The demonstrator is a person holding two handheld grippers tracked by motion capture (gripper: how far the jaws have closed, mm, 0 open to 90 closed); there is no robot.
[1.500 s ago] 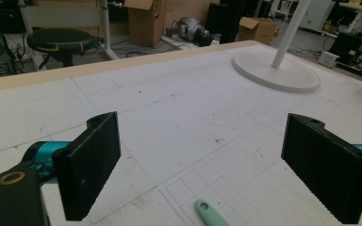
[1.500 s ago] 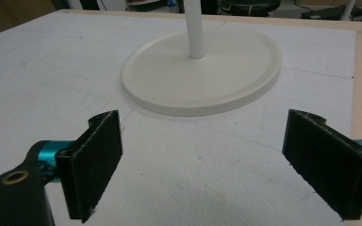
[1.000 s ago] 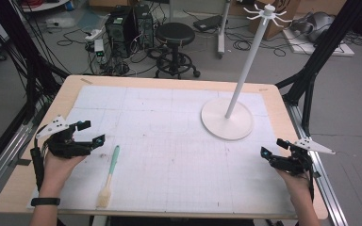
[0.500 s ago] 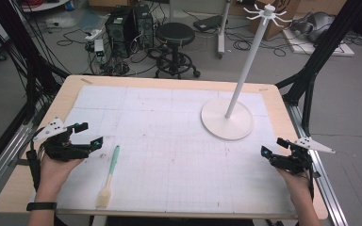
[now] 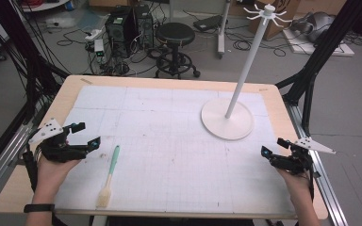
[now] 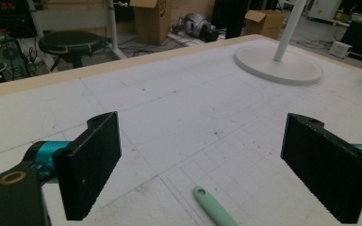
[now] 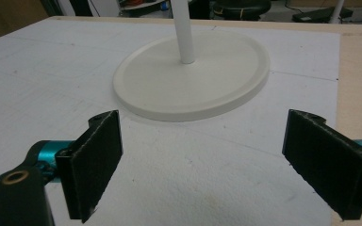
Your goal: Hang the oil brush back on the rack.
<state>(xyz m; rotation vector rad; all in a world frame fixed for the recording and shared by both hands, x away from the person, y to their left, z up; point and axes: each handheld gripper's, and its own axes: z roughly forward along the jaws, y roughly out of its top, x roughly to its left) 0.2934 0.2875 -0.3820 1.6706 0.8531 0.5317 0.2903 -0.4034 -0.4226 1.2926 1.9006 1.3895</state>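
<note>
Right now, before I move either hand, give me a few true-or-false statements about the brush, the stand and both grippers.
1. The left gripper holds the brush. False: its jaws stand open, with the brush lying on the mat beside it.
2. The brush's mint handle points away from the person, bristles toward the near edge. True.
3. The right gripper is shut. False: it is open and empty.
4. The white stand sits nearer the right gripper than the left. True.
5. Something hangs on the stand's hooks. False: they are bare.
</note>
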